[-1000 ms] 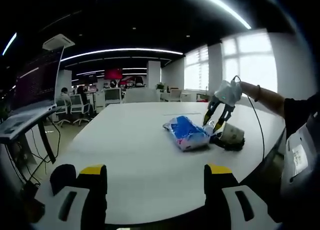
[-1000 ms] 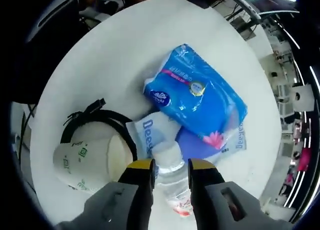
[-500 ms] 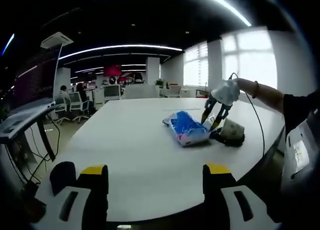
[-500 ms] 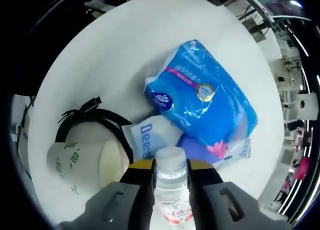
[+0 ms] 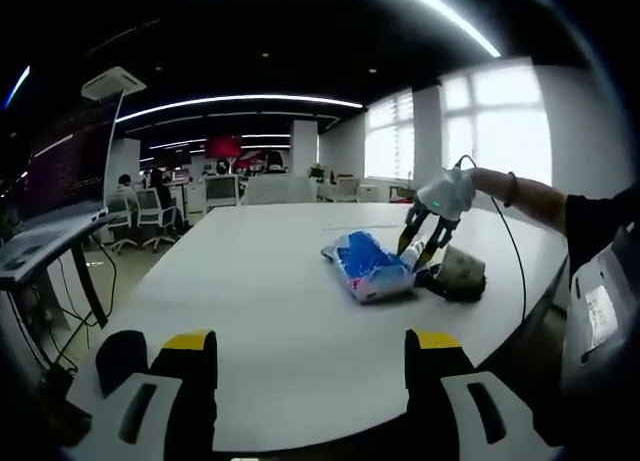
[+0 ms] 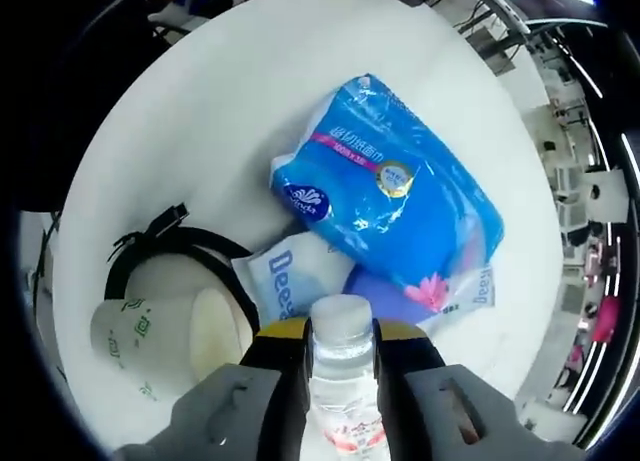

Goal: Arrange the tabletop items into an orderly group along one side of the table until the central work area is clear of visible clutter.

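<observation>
In the right gripper view my right gripper point(image 6: 341, 337) is shut on a clear water bottle point(image 6: 343, 381) with a white cap, held above the white table point(image 6: 230, 101). Below it lie a blue tissue pack point(image 6: 390, 206), a white and blue wipes pouch point(image 6: 285, 281), a paper cup point(image 6: 170, 331) on its side and a coiled black cable point(image 6: 150, 256). In the left gripper view my left gripper point(image 5: 310, 356) stands open over the table's near edge. Far across the table, the right gripper point(image 5: 422, 243) hangs over the tissue pack point(image 5: 366, 266) and cup point(image 5: 458, 271).
The round white table point(image 5: 260, 301) is bare between my left gripper and the pile. A person's arm point(image 5: 530, 196) reaches in from the right. Office desks and chairs point(image 5: 150, 216) stand behind on the left, windows at the back right.
The right gripper has lifted the water bottle off the pile; its cap now stands between the jaws. The left gripper has stayed put.
</observation>
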Tool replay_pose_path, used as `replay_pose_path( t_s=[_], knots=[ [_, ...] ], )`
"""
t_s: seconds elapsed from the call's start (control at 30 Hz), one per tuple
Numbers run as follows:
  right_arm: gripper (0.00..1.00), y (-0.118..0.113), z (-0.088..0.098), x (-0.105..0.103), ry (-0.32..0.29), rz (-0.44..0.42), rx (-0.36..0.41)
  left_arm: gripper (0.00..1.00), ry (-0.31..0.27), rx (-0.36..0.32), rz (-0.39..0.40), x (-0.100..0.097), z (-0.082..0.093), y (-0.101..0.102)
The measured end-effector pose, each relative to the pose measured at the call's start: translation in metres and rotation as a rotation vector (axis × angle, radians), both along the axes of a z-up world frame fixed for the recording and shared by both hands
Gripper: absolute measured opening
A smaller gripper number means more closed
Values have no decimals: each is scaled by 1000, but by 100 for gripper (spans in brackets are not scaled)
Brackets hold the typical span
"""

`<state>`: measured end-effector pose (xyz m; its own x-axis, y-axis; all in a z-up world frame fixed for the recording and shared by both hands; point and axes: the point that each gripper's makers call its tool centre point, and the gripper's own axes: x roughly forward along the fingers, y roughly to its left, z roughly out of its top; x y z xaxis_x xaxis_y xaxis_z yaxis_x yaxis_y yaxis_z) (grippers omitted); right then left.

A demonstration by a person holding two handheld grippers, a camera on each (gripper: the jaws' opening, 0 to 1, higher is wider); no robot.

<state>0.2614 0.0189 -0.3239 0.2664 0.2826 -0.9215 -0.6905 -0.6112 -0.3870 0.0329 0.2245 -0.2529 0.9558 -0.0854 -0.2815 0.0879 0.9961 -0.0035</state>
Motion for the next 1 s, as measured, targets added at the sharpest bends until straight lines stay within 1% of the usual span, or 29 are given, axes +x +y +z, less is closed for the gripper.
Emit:
replay_pose_path(
  t_s=[0.17, 0.27, 0.37, 0.43, 0.53, 0.6, 0.67, 0.8, 0.9, 0.93, 1.0],
  knots=[
    [20, 0, 3, 1, 7, -20, 25, 76, -1, 3, 8, -1, 1, 1],
    [20, -1, 9, 3, 15, -37, 60, 76, -8, -3, 10, -1, 3, 0],
    [20, 0, 18, 7, 23, -79, 120, 75, -19, -14, 8, -2, 5, -1],
    [20, -2, 22, 7, 25, -85, 130, 75, -21, -10, 9, -2, 6, -1],
    [20, -4, 29, 8, 22, -107, 172, 75, -21, -9, 6, -1, 6, -2],
    [20, -3, 34, 11, 19, -129, 200, 75, -22, -8, -6, 1, 6, -7],
    [20, -4, 38, 13, 13, -140, 210, 75, -29, -5, -28, 3, 6, -13],
    [20, -4, 44, 17, 12, -172, 248, 75, -28, -5, -44, 4, 6, -17],
    [20, -4, 53, 25, -8, -232, 307, 75, -24, -8, -43, 3, 5, -17],
    [20, -4, 55, 26, -8, -238, 314, 75, -24, -7, -41, 2, 5, -17],
    [20, -5, 64, 33, -9, -292, 373, 75, -27, -8, -46, 3, 6, -19]
  ],
)
